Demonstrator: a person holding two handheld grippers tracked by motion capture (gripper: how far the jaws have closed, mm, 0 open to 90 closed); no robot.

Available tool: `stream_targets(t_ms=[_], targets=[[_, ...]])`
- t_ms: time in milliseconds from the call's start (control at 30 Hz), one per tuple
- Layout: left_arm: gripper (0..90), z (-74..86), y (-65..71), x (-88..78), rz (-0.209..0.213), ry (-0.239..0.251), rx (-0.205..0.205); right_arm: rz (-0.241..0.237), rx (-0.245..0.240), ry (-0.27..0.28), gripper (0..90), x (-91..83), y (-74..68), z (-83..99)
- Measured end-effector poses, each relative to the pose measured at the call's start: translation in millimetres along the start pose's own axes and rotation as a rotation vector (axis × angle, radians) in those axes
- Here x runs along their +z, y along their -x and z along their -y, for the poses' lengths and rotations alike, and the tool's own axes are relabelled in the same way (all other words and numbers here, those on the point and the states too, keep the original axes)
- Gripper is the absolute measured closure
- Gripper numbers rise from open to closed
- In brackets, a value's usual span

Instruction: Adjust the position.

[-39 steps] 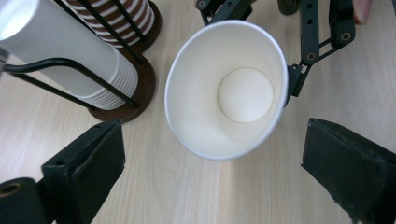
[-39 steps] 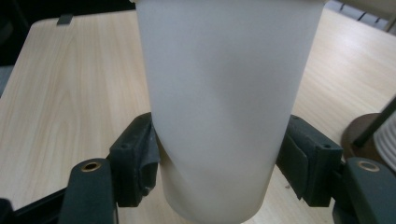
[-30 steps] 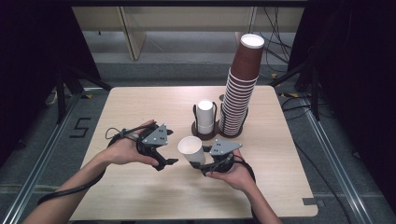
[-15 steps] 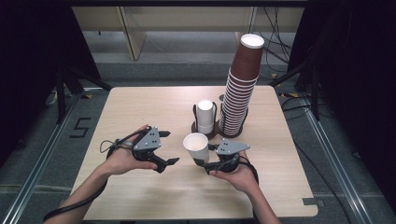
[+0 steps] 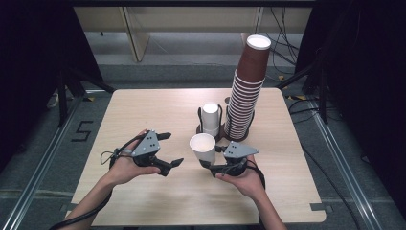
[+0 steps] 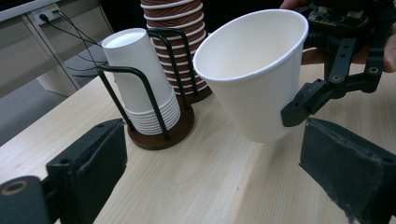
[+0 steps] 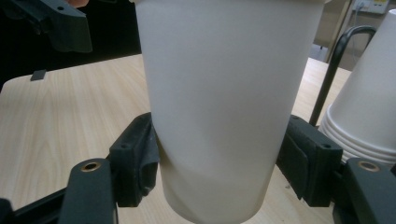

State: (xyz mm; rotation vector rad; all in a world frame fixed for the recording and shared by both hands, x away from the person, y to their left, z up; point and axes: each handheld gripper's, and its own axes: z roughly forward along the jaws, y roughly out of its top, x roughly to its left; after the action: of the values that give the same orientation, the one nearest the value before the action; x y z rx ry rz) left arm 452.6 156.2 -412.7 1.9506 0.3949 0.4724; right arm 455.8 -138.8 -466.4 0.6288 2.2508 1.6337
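Pale wooden table lies under my hands, and just above it the white paper cup hangs clear of the surface, tilted with its mouth up toward 11 o'clock, its lower wall pinched between the jaws of my right gripper. From my left gripper the cup sits at 3 o'clock, close but untouched; those jaws stand spread and empty.

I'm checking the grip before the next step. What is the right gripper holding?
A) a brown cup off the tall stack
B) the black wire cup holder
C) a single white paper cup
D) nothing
C: the right gripper has its jaws pressed on both sides of the white paper cup, which hangs clear of the table.
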Motion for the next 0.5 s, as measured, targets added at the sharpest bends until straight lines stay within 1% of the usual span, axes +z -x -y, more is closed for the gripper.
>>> stream_targets(t_ms=[67,100,133,167,200,267,300,333,367,400,433,467,500], targets=[[6.9,-0.2,-0.2,2.9,0.003,0.001,0.002,0.001,0.002,0.008,34.1,-0.2,0.9,-0.5],[6.9,-0.6,-0.1,3.9,0.006,0.006,-0.001,0.018,-0.006,0.006,34.1,-1.5,1.7,-1.0],[6.9,-1.0,0.1,5.1,0.010,0.014,-0.010,0.027,-0.027,0.020,34.1,-1.4,3.3,-1.3],[6.8,-1.5,-0.1,6.0,0.014,0.023,-0.017,0.011,-0.001,0.026,34.1,-1.0,2.1,-0.9],[6.9,-2.1,0.3,6.9,0.018,0.033,-0.031,0.008,0.009,0.026,34.1,-1.3,1.9,-0.8],[6.8,-2.6,0.3,7.3,0.017,0.040,-0.038,0.031,0.026,0.014,34.1,-4.1,0.8,-0.7],[6.8,-3.2,0.2,7.6,0.018,0.049,-0.046,0.024,0.007,0.046,34.1,-3.0,2.1,-0.3],[6.8,-3.8,0.2,8.2,0.026,0.058,-0.059,0.036,-0.027,0.055,34.1,-3.3,3.4,-0.6],[6.8,-3.9,0.1,8.6,0.026,0.063,-0.061,0.038,0.008,0.032,34.1,-5.3,1.0,-0.5],[6.8,-3.9,0.1,8.6,0.026,0.063,-0.061,0.038,0.008,0.032,34.1,-5.3,1.0,-0.5],[6.8,-3.4,-0.2,9.4,0.013,0.063,-0.073,0.055,-0.011,0.042,34.1,-6.5,1.5,-0.3],[6.9,-2.7,-0.1,10.4,0.022,0.064,-0.076,0.048,-0.008,0.039,34.1,-7.0,1.3,-0.3],[6.8,-2.2,-0.6,10.9,0.022,0.061,-0.075,0.053,-0.010,0.042,34.1,-7.2,1.1,-0.4]])
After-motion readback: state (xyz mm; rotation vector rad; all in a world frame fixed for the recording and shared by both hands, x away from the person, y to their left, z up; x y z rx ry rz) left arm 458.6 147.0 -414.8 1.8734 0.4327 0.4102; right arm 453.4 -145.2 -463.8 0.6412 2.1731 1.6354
